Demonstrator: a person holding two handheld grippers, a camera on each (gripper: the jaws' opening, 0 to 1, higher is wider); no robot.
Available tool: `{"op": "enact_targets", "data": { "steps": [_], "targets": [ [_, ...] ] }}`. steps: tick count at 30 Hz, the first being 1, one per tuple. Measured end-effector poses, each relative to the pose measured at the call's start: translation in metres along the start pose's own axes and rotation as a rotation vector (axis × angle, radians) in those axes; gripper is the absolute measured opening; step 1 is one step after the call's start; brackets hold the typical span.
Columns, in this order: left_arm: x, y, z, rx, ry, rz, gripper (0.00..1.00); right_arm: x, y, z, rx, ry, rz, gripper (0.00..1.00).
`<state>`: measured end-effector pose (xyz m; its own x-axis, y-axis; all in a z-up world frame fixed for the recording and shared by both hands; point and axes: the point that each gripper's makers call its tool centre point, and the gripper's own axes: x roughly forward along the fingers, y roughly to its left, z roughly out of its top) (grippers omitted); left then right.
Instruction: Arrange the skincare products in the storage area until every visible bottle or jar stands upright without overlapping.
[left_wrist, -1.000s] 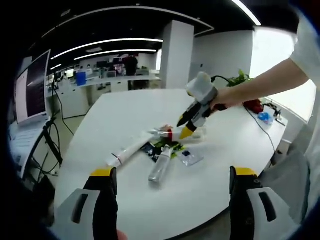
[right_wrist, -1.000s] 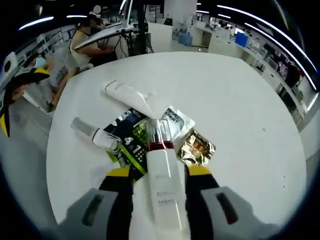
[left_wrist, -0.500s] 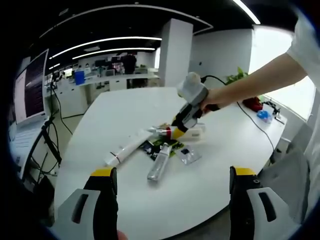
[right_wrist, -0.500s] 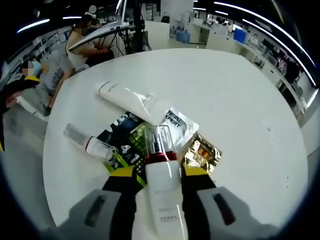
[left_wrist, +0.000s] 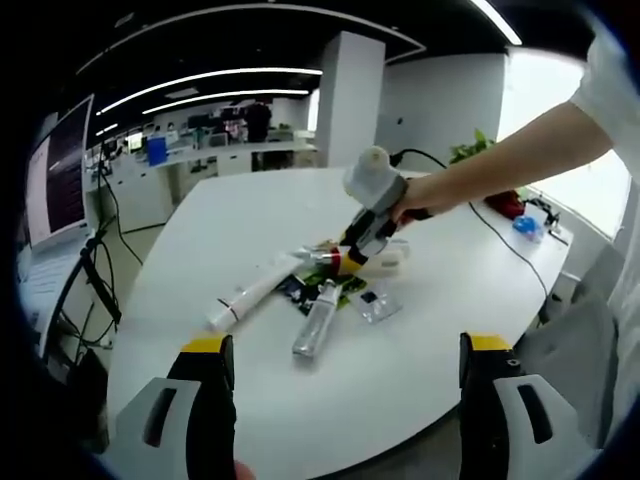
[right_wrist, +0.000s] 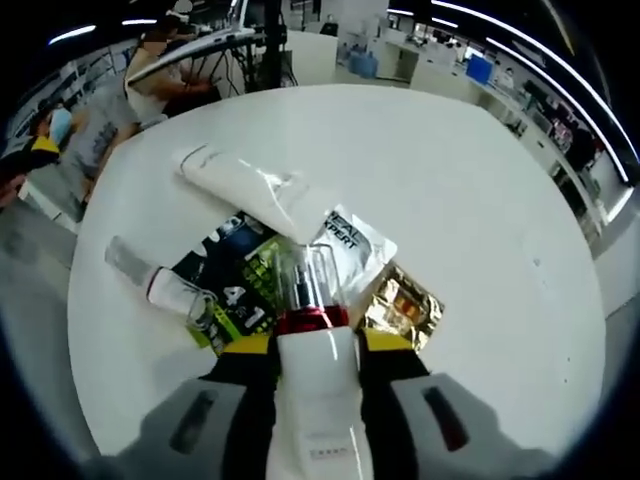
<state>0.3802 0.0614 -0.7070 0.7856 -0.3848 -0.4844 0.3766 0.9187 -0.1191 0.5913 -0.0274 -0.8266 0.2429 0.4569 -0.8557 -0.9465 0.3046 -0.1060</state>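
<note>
A white bottle (right_wrist: 312, 395) with a red band and clear cap lies between the jaws of my right gripper (right_wrist: 316, 343), which is shut on it, cap toward the pile. From the left gripper view, the right gripper (left_wrist: 352, 258) is low over the table, with the white bottle (left_wrist: 390, 258) under it. The pile holds a white tube (right_wrist: 245, 185), a clear bottle (right_wrist: 150, 282) lying flat and several sachets (right_wrist: 352, 238). My left gripper (left_wrist: 345, 400) hangs open near the table's front edge, well short of the white tube (left_wrist: 250, 293) and clear bottle (left_wrist: 317, 320).
The round white table (right_wrist: 480, 180) has bare room to the right of the pile. A person's hand (left_wrist: 425, 195) holds the right gripper. A monitor (left_wrist: 60, 170) and cables stand off the left edge; a plant (left_wrist: 475, 155) sits at the far right. People sit beyond the table (right_wrist: 160, 70).
The right gripper has slid forward along the white bottle toward the pile, its tips now at the red band. In the left gripper view it has shifted left and lower.
</note>
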Motion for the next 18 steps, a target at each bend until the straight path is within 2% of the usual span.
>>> {"op": "enact_targets", "data": {
  "steps": [9, 13, 18],
  "targets": [
    [-0.0002, 0.0002, -0.0007, 0.003, -0.001, -0.001, 0.91, -0.0013, 0.0015, -0.0004, -0.054, 0.009, -0.023, 0.30],
    [-0.0002, -0.0002, -0.0003, 0.006, -0.002, 0.000, 0.91, -0.0022, 0.0009, -0.0010, -0.052, 0.005, -0.044, 0.29],
    [-0.0001, -0.0003, -0.0004, 0.006, -0.004, -0.002, 0.91, -0.0052, -0.0003, -0.0029, 0.002, -0.019, -0.070, 0.29]
  ]
}}
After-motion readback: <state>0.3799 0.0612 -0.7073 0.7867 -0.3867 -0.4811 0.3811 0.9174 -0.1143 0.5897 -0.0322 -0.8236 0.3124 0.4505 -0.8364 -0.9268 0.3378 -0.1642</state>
